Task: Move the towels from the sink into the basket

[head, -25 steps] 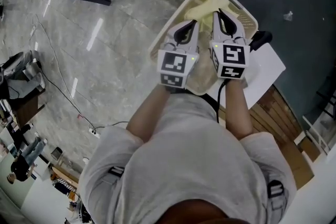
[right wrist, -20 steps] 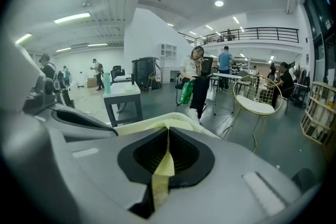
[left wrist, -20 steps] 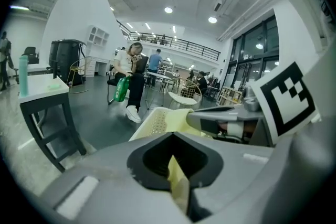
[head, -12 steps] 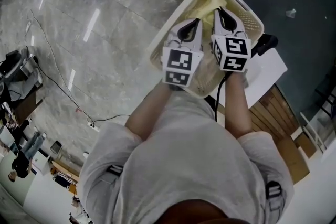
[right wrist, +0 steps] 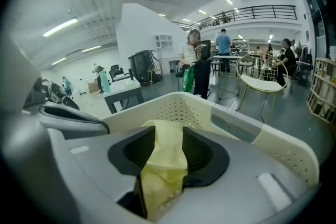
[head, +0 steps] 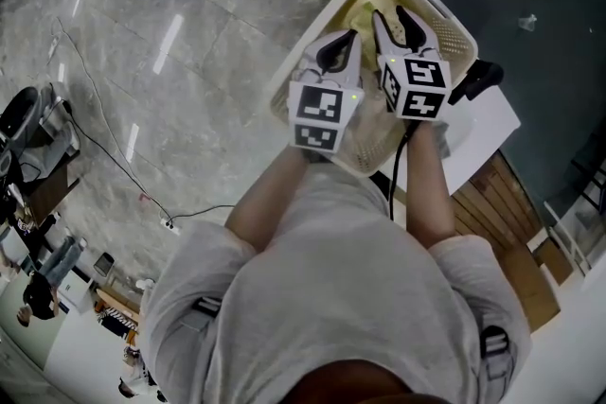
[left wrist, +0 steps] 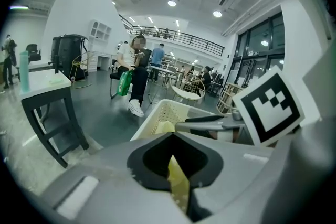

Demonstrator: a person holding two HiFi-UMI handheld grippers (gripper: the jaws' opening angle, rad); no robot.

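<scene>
The right gripper (right wrist: 167, 150) has just been opening its jaws; they now stand apart, and a band of the yellow towel (right wrist: 164, 186) lies loose in the gap between them, draped rather than pinched. Beside it, toward the basket's left rim, the left gripper (left wrist: 176, 168) has its jaws drawn together on a thin fold of the same yellow cloth, so this one grips the towel. In the head view the right gripper (head: 391, 20) and the left gripper (head: 343, 44) sit side by side over the near half of the cream basket (head: 317, 28), both tilted down into it, the right reaching a little further toward the basket's far end. The towel (head: 365, 14) runs from the jaws forward and down into the basket, its long axis along the basket's length, and most of its bulk lies on the basket floor ahead of the fingertips. The perforated basket wall (right wrist: 236, 123) rises just beyond the right jaws. No sink can be made out. By my reading the drop is half made: the right side is let go, and what remains turns on the left gripper, since the cloth hangs from it alone and lies straight below and ahead of it, inside the basket.
</scene>
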